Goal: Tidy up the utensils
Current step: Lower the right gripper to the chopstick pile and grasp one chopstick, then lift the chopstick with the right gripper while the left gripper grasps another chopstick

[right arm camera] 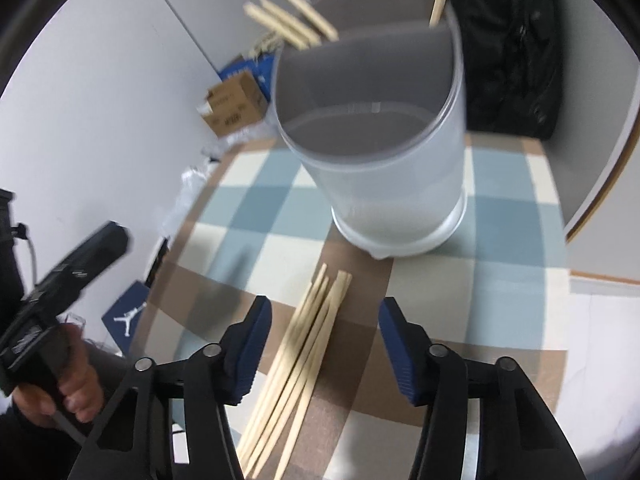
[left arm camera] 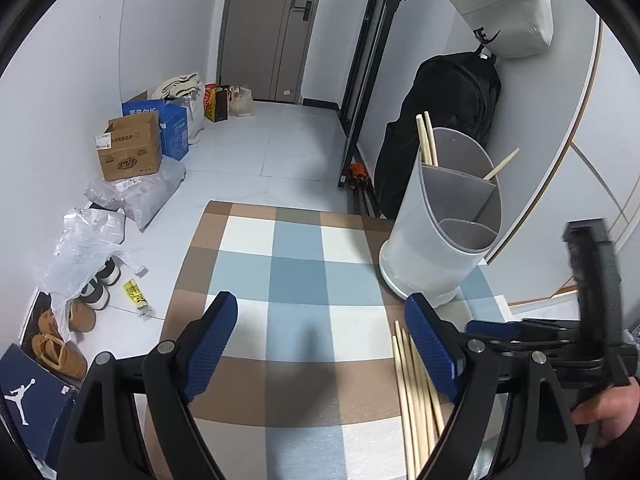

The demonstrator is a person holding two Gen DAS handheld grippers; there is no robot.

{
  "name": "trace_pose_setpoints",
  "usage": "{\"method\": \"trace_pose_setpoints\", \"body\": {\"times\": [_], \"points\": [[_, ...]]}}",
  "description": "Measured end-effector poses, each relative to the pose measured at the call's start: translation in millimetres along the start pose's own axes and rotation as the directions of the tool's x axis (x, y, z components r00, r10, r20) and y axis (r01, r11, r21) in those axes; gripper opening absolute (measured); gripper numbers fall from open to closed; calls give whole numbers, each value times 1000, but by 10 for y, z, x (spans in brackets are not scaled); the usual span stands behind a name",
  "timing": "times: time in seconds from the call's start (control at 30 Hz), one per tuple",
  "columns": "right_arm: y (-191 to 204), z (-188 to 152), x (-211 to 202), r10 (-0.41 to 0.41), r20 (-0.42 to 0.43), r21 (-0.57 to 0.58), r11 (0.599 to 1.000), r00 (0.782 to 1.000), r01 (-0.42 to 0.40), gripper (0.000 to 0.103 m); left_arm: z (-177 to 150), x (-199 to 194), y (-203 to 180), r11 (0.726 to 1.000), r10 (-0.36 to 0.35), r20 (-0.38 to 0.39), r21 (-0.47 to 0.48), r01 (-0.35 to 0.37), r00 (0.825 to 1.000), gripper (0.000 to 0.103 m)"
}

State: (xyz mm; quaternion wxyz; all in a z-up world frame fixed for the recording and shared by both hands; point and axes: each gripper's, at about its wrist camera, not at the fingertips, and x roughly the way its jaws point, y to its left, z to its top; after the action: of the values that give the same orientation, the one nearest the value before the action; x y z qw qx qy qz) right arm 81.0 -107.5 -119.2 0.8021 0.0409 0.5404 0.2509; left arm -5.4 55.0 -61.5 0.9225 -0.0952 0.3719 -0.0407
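A grey utensil holder [left arm camera: 440, 232] with inner compartments stands at the far right of the checked tablecloth [left arm camera: 296, 276]; it also shows in the right wrist view [right arm camera: 384, 160]. Chopsticks [left arm camera: 427, 140] stand in its back compartments. Several loose wooden chopsticks [right arm camera: 298, 368] lie on the cloth in front of the holder, between my right gripper's fingers; they also show in the left wrist view [left arm camera: 412, 400]. My left gripper [left arm camera: 320, 344] is open and empty above the cloth. My right gripper [right arm camera: 326, 344] is open, above the loose chopsticks.
A black backpack [left arm camera: 440, 120] and a white bag [left arm camera: 508, 12] hang by the wall behind the holder. Cardboard boxes [left arm camera: 130, 152], plastic bags [left arm camera: 92, 240] and shoes [left arm camera: 60, 332] lie on the floor left of the table. The right gripper body [left arm camera: 592, 312] is at the right.
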Motion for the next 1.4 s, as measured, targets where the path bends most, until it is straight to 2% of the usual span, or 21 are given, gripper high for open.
{"method": "trace_pose_setpoints", "body": {"times": [0.3,0.4,0.57,0.7,0.87,1.03,1.2,1.4], "points": [[34,87,347,-53,-51,-2,999,997,53,40,-16,77,69,1000,4,-26,9,-3,1000,82],[41,109,440,-75,-69,-4,997,995,75,31,-13,80,96,1000,3,-27,-1,-3,1000,82],[3,104,446,-113,-70,-8,994,991,113,8,-3,101,139,1000,6,-36,-26,-7,999,82],[-53,108,348,-110,-40,18,994,993,111,6,-5,118,142,999,9,-40,-33,-10,999,82],[-52,111,103,-78,40,34,996,996,77,6,-21,134,79,1000,-7,-55,-18,6,998,82],[-78,102,-157,-63,110,56,997,992,57,6,-80,222,-78,999,-45,-119,22,48,992,82],[-162,29,-416,-56,175,89,995,983,41,6,-187,400,-289,997,-32,-213,64,47,976,82],[-248,-37,-616,-46,212,103,994,976,25,6,-353,624,-477,995,9,-331,94,23,944,82]]}}
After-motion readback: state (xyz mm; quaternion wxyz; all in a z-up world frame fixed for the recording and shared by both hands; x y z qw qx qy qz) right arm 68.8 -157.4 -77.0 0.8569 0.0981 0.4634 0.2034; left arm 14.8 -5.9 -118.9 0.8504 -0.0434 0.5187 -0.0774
